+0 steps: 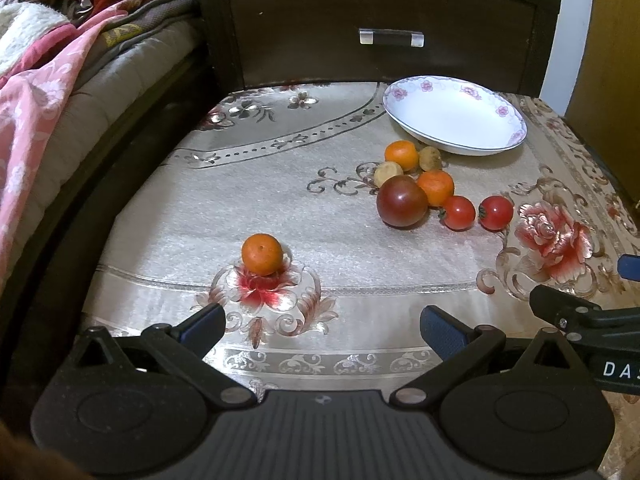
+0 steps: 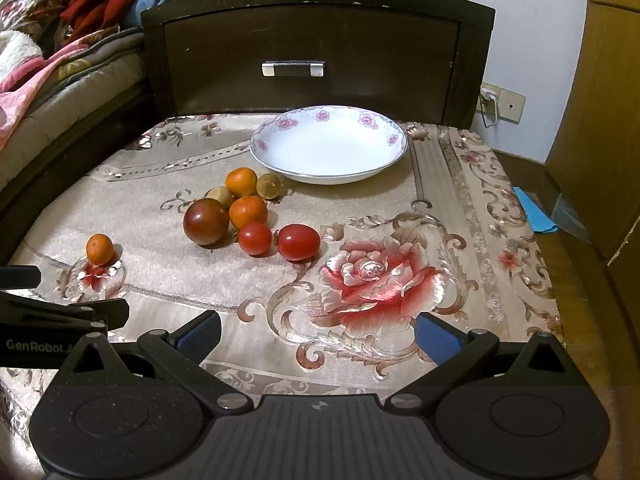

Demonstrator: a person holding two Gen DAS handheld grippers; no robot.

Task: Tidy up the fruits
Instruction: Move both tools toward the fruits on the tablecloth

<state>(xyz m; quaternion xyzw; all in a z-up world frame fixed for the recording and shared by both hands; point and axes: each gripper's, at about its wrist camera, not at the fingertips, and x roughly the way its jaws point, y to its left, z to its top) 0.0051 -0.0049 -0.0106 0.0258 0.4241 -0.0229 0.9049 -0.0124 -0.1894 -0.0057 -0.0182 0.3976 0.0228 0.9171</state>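
both hand-held grippers hover low at the near edge: the left hand-held gripper [image 1: 322, 326] and the right hand-held gripper [image 2: 318, 332] each stand with jaws spread wide, holding and touching nothing.

the beige floral-embroidered tabletop [image 2: 460, 208] carries a white shallow china plate with pink flowers [image 2: 328, 148] at 12 o'clock in the right view, with nothing in it. just below it, at 10 o'clock, fruits cluster: a dark red-brown round tomato [image 2: 206, 221], small orange mandarins [image 2: 248, 211], an oval red cherry tomato [image 2: 298, 242] and a rounder one [image 2: 255, 238], and two small tan round fruits [image 2: 268, 186]. a lone small orange mandarin [image 1: 262, 254] sits well apart, dead ahead of the left jaws.

likely first step: take that lone mandarin. best to straddle its widest part, close gently so the skin is not bruised, and lift clear before carrying it to the plate.
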